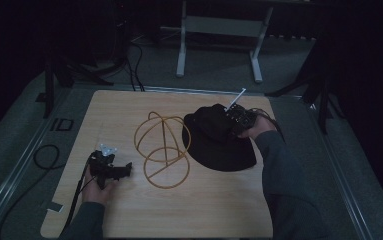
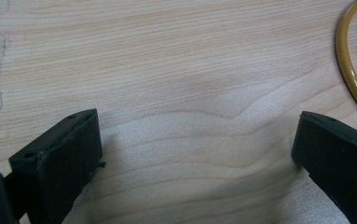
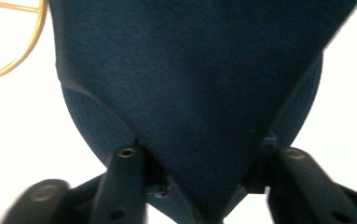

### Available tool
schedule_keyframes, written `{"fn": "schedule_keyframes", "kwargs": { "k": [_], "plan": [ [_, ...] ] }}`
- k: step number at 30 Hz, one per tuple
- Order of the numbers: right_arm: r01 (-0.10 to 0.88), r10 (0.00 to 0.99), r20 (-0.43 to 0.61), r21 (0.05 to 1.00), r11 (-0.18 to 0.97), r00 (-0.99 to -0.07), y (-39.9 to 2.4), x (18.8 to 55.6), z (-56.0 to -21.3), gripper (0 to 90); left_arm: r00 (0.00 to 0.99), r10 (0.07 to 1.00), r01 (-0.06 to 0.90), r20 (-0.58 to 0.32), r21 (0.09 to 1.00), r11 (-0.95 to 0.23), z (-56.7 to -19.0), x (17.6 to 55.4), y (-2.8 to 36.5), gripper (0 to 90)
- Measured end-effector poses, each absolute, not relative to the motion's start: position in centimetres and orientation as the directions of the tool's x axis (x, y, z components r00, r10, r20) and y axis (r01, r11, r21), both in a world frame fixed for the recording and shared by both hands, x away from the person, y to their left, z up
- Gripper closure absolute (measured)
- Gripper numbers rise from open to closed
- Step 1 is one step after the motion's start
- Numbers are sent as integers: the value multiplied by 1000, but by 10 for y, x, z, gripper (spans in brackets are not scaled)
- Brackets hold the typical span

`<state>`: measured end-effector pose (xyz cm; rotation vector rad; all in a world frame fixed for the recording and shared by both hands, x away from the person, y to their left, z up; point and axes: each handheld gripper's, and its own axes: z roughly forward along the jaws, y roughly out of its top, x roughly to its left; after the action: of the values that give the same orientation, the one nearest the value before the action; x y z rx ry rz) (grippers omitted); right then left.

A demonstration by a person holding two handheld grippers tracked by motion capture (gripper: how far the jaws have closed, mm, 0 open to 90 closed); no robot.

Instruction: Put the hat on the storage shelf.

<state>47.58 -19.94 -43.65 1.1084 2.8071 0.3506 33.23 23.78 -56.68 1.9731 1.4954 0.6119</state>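
Right now the work centres on the dark hat (image 1: pixel 219 142), which lies at centre-right of the high view, its brim spread flat on the tabletop (image 1: pixel 129 107) and its crown bunched up toward the upper right. Just left of it, touching or nearly touching the brim edge, stands the yellow wire stand (image 1: pixel 163 150), a frame of hoops and rods on a ring base.

The right tongs (image 1: pixel 227 124) sit at the raised crown, and the right gripper view shows a fold of the dark fabric (image 3: pixel 190 93) pinched between the two jaws; they are closed on the hat.

To do this step well, I would judge that the grip should hold a firm bite of the crown fabric, not just the surface layer, so the hat lifts as one piece and the brim does not drag against the wire stand and tip it. Lifting straight up before carrying it sideways would keep the frame undisturbed.

The right hand (image 1: pixel 255 127) comes in from the lower right of the high view, forearm angled up and left, wrist bent so the tongs point toward the crown from its right side.

The left tongs (image 1: pixel 127 170) rest low at lower left, held level and pointing right toward the stand's base. Their jaws stand wide apart with nothing between them in the left gripper view, only bare wood and a curve of the yellow ring at the right edge.
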Motion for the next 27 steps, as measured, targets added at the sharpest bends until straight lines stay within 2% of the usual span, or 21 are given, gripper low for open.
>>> {"fn": "schedule_keyframes", "kwargs": {
  "k": [4,6,27],
  "plan": [
    [662,681,-7,228,714,-732,-197,477,-435,790,265,964,697,13,689,-201,-567,332,238,18],
    [663,679,-4,214,718,-734,-197,477,-435,824,265,964,697,13,689,-201,-567,332,238,18],
    [675,701,-7,266,688,-713,-210,463,-424,853,265,964,697,13,689,-201,-567,332,238,18]
  ]
}}
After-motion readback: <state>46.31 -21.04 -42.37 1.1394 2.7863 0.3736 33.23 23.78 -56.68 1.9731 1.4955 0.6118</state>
